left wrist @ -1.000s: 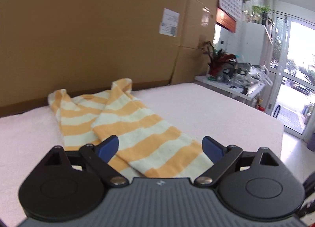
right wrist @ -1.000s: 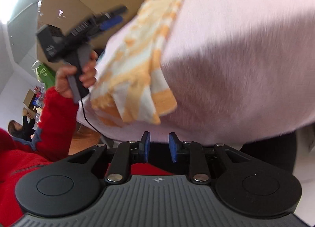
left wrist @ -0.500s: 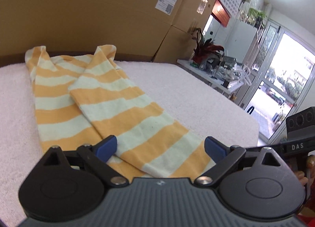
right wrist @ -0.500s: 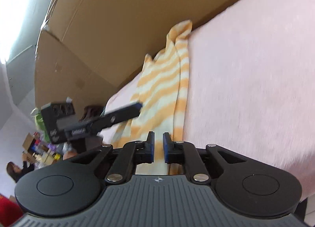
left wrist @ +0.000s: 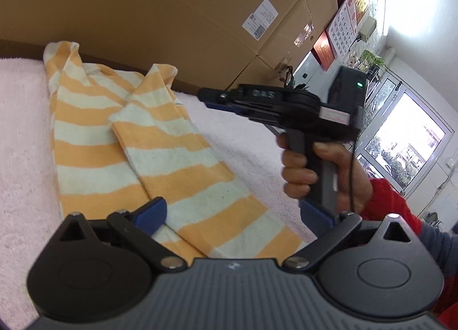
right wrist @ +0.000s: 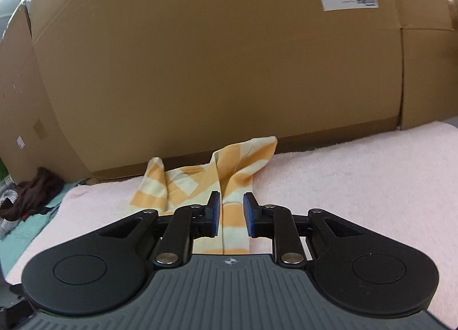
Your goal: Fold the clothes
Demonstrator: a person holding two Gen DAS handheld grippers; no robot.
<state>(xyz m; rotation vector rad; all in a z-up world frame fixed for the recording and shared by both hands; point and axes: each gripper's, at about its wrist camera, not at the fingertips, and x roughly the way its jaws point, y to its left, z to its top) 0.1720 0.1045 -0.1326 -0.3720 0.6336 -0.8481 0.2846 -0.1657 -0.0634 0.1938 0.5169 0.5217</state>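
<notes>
An orange-and-cream striped garment (left wrist: 128,144) lies lengthwise on the pink towel-covered table (left wrist: 23,129), one half folded over the other. My left gripper (left wrist: 233,214) hovers over its near end; its jaws are opening wide, the cloth lies below them and the pads press on nothing. My right gripper (left wrist: 206,99), held by a hand in a red sleeve, hangs above the table to the right of the garment. In the right wrist view the right gripper (right wrist: 232,212) has a narrow gap that is opening. The garment (right wrist: 229,164) shows through the gap, ungripped.
Tall cardboard boxes (right wrist: 229,58) stand right behind the table's far edge. A heap of dark clothes (right wrist: 31,192) on teal cloth lies off the table's left end. A glass door (left wrist: 400,144) and shelves are at the far right.
The right gripper swung from the table's side to over the table, facing the boxes, and came into the left wrist view. The left gripper rolled and its jaws spread a little wider.
</notes>
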